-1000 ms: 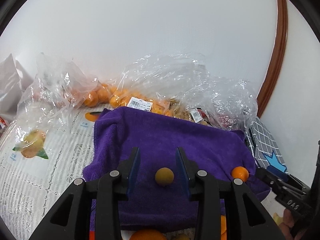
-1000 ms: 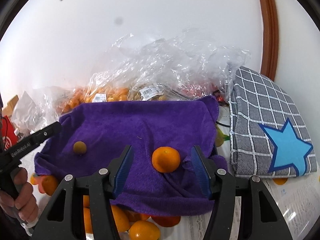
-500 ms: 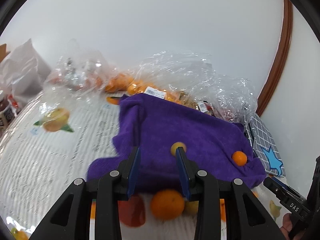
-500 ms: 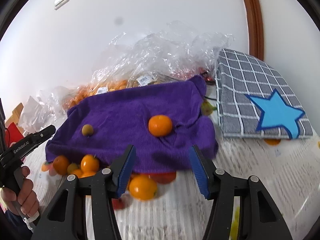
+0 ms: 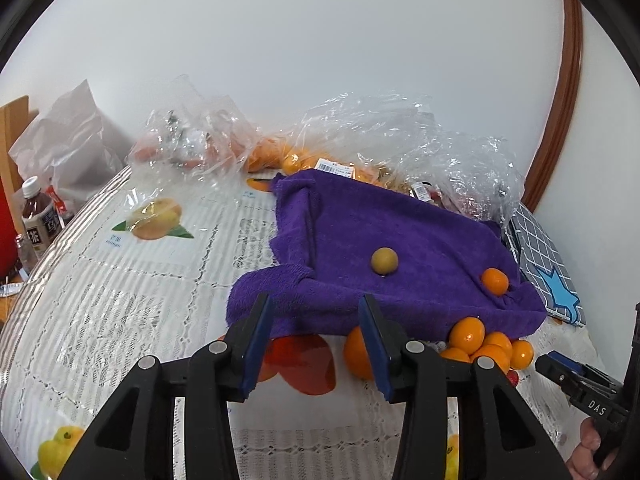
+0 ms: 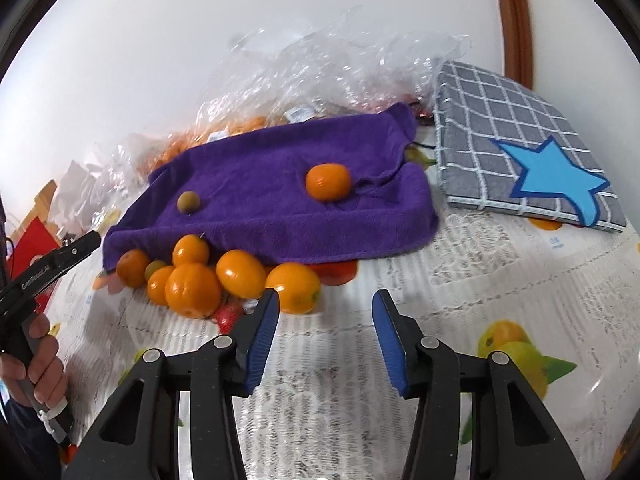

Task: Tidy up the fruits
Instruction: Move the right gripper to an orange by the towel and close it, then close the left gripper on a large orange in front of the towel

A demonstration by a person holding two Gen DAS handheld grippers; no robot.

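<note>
A purple towel [image 5: 400,240] [image 6: 260,184] lies spread on the table. On it rest a small olive-green fruit [image 5: 384,261] [image 6: 188,202] and one orange [image 5: 495,281] [image 6: 328,181]. A heap of oranges [image 6: 192,288] [image 5: 476,336] pokes out from under the towel's near edge. My left gripper [image 5: 315,304] hovers in front of that edge, its jaws opening with nothing between them. My right gripper [image 6: 326,296] hangs over the tablecloth just right of the heap, its jaws closing on nothing. One more orange [image 5: 356,352] sits behind the left gripper's right finger.
Crumpled clear plastic bags [image 5: 360,140] holding more oranges line the wall behind the towel. A grey checked mat with a blue star [image 6: 520,152] lies to the right. A tea bottle [image 5: 38,220] and a white bag [image 5: 68,148] stand at the far left. The lace tablecloth [image 5: 120,300] has fruit prints.
Both grippers have pulled back from the towel, so the two fruits lie farther off and the heap under its edge has come into view. The left jaws widened; the right jaws narrowed.
</note>
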